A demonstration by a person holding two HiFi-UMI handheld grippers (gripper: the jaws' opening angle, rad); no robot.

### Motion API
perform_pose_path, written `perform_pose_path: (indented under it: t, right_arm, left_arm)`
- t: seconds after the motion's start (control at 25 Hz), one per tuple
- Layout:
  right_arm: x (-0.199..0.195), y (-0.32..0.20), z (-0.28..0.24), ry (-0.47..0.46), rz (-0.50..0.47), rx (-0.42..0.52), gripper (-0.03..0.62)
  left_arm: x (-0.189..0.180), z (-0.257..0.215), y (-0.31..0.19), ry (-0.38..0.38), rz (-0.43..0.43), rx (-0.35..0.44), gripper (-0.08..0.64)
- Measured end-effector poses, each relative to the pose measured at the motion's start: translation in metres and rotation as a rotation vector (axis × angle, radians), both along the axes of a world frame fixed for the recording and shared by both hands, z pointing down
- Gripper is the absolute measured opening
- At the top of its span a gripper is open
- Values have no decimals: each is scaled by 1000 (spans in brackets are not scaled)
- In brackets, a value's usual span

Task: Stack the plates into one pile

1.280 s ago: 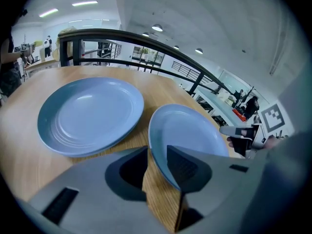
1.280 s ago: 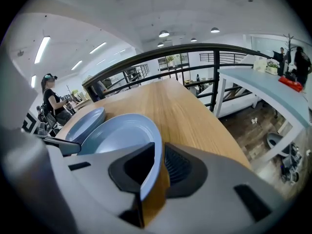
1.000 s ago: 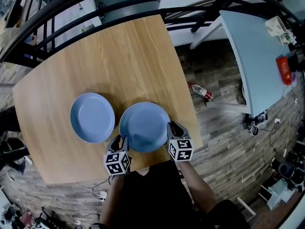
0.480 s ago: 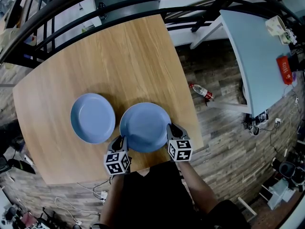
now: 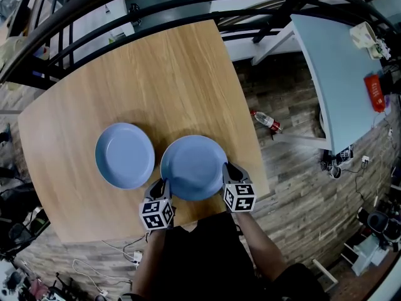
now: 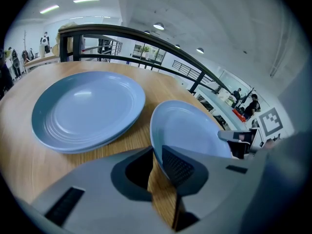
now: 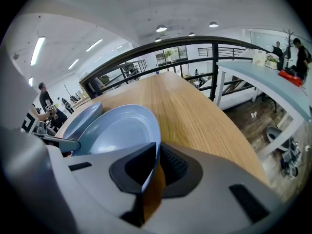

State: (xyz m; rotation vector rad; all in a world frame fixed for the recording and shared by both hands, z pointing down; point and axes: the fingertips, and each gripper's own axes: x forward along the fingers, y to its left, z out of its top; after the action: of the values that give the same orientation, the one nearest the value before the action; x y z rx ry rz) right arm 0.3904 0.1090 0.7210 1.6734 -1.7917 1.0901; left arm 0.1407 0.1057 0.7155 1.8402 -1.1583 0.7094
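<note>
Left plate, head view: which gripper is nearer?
Left. The left gripper, jaws just closed further on the left rim of the right plate, sits beside the left plate; the right gripper holds the right plate's opposite rim, farther away.

From my end this reads as an open-plan lab or workshop hall, not a home. I'm looking down on a bare wooden table [image 5: 156, 80] set beside a long black metal railing [image 5: 125, 8]. Wood-look plank flooring [image 5: 294, 168] runs round it, with loose cables [image 5: 88, 269] trailing near the table's edge and a plastic bottle [image 5: 265, 120] lying on the floor. A long pale-blue bench [image 5: 338, 74] stands to the right with a red item [image 5: 374, 93] on it. The gripper views show a high grey ceiling [image 7: 161, 4] with strip lights [image 7: 37, 50], more railings beyond, and people [image 6: 253, 104] standing in the distance.
</note>
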Motion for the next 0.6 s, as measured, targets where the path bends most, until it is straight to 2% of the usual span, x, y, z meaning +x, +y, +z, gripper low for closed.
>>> perform_pose_path:
  t: [0.6]
  right_arm:
    - [-1,1,-7,20,25,-3,43]
  left_arm:
    - [-1,-4,1,15,25,-4,71]
